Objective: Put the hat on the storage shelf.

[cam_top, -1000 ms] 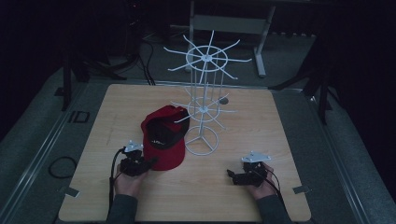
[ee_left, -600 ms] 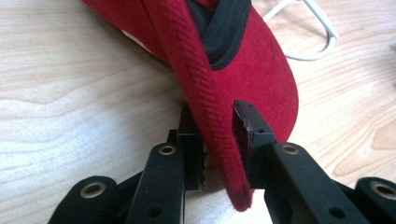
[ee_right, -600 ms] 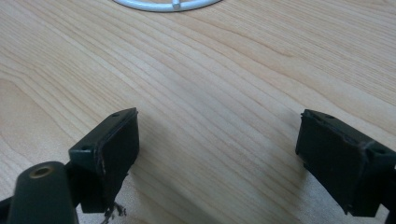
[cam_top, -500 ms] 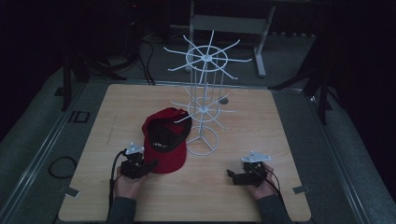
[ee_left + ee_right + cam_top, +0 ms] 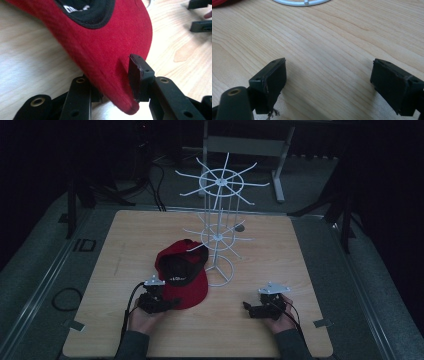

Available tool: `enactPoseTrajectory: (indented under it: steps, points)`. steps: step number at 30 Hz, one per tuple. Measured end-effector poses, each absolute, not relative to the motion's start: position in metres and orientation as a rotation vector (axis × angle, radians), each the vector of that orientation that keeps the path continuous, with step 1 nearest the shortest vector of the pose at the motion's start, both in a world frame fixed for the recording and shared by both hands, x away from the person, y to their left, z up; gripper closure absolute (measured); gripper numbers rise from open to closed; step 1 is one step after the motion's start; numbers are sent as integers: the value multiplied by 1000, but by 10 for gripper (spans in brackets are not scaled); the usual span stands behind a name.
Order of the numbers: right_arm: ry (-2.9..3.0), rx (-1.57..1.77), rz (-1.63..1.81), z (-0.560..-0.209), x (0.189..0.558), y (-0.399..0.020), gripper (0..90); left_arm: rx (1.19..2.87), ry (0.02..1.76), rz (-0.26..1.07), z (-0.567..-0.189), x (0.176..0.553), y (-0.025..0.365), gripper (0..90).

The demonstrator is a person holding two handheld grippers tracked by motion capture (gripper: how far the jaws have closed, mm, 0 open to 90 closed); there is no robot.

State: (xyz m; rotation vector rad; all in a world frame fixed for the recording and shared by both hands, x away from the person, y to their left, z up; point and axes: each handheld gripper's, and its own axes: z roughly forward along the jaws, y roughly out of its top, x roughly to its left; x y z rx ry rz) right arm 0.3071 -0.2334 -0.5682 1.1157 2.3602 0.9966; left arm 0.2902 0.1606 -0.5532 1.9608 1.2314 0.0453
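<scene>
A red cap (image 5: 187,287) with a black lining lies upside down on the wooden table (image 5: 300,250), its crown against the white wire rack (image 5: 216,220). My left gripper (image 5: 167,304) sits at the cap's near left edge. In the left gripper view the red brim (image 5: 100,50) runs between its jaws, which have just been opening. One black pad (image 5: 135,75) stands just off the brim and the other jaw is hidden under the fabric. My right gripper (image 5: 250,310) rests open on the table at the near right, nothing between its pads (image 5: 274,77).
The rack's ring base (image 5: 302,2) stands just beyond the right gripper, and its wire arms spread above the cap. The right gripper's jaws (image 5: 201,15) show far off in the left gripper view. Bare wood lies left and right of the rack. Dark floor and cables surround the table.
The cap has sunk a little and lies flatter on the table. The left gripper has shifted slightly at the brim. The right gripper has not moved.
</scene>
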Motion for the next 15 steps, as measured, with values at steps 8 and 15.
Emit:
enactPoseTrajectory:
  steps: [8,15]
  points:
    - [2361,1115,996,-568,307,-233,132,1952,1210,-59,-562,301,150,624]
    - [2360,1116,997,-568,307,-233,132,1894,1224,-48,-560,298,149,743]
